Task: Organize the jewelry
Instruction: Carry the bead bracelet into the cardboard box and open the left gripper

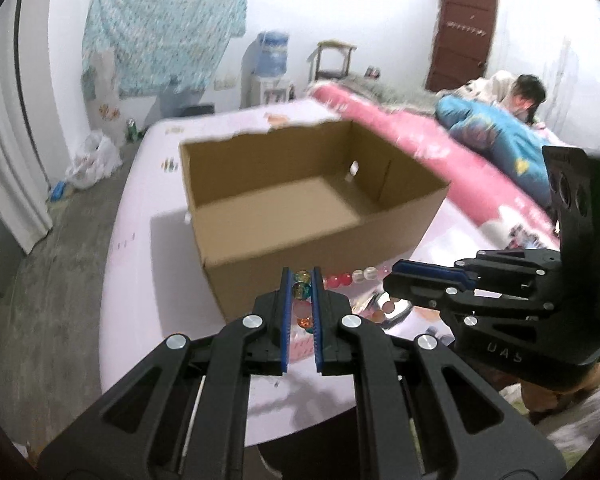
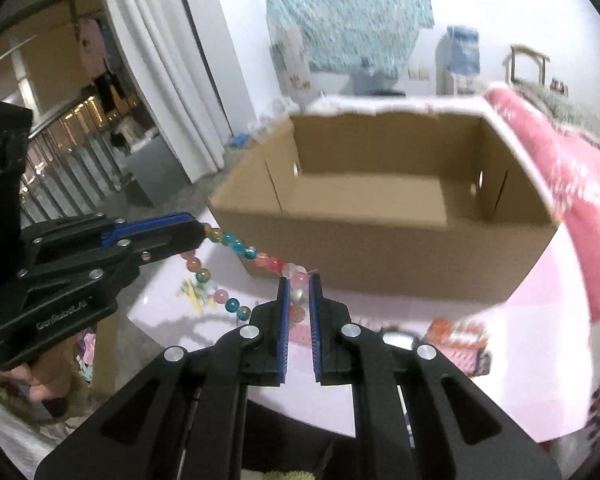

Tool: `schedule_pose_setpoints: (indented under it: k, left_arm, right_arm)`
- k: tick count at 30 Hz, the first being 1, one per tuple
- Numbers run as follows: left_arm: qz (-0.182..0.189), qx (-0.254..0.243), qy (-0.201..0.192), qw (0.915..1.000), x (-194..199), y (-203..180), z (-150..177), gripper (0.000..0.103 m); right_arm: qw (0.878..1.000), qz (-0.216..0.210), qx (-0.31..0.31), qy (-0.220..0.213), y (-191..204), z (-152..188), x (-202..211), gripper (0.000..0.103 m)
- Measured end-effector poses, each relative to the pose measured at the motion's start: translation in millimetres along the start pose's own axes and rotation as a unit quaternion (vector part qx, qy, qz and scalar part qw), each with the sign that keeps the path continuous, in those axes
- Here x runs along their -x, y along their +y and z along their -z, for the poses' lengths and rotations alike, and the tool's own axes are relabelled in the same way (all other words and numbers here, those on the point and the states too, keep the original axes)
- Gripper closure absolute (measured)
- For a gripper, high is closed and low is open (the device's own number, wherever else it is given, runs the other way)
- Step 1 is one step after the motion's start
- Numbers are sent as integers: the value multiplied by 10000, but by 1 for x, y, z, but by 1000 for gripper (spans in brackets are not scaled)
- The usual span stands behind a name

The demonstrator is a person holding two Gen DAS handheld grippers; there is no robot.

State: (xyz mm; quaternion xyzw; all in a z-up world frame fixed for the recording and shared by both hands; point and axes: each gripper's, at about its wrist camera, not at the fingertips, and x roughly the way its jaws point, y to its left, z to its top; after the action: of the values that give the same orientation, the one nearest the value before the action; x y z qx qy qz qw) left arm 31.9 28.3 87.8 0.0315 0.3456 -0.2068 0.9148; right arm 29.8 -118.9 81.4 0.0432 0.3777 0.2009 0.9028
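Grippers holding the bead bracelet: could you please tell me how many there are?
2. The left gripper pinches one end of the bead bracelet; the right gripper pinches the other, before the cardboard box.

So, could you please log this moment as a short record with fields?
left claw: shut on bead string
right claw: shut on bead string
bead string: hangs between both claws, above the table
cardboard box: open, nothing visible inside, just beyond the beads
table: pale pink top, box stands on it
task state: beads not yet in the box
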Motion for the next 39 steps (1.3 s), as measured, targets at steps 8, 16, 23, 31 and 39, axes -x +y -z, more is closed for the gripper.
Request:
schedule_pose_setpoints:
  k: [8,16,23,31,39]
  left_arm:
    - [73,-220,-596,9980,4,-7,-68,95]
    - [-74,15,156,9998,-85,32,-129,95]
    - [-620,79,1583,9854,-193,73,-130,95]
    - [-1181,-110,1876,9751,-217,87,-124,89]
    - [-1138,-101,1446,9829,-191,77,-131,68]
  right_arm:
    - [9973,-142,411,-595,-6,-76,19,94]
    - [9932,-910,-90,722,-62,-163,-87,94]
    - [9634,-1115,-637,2353,-94,-177,-211,94]
    - [9502,-1124,-872,2773,-96,-170,-267,92]
    - [9619,-885,-862,2438,-101,-179,-243,78]
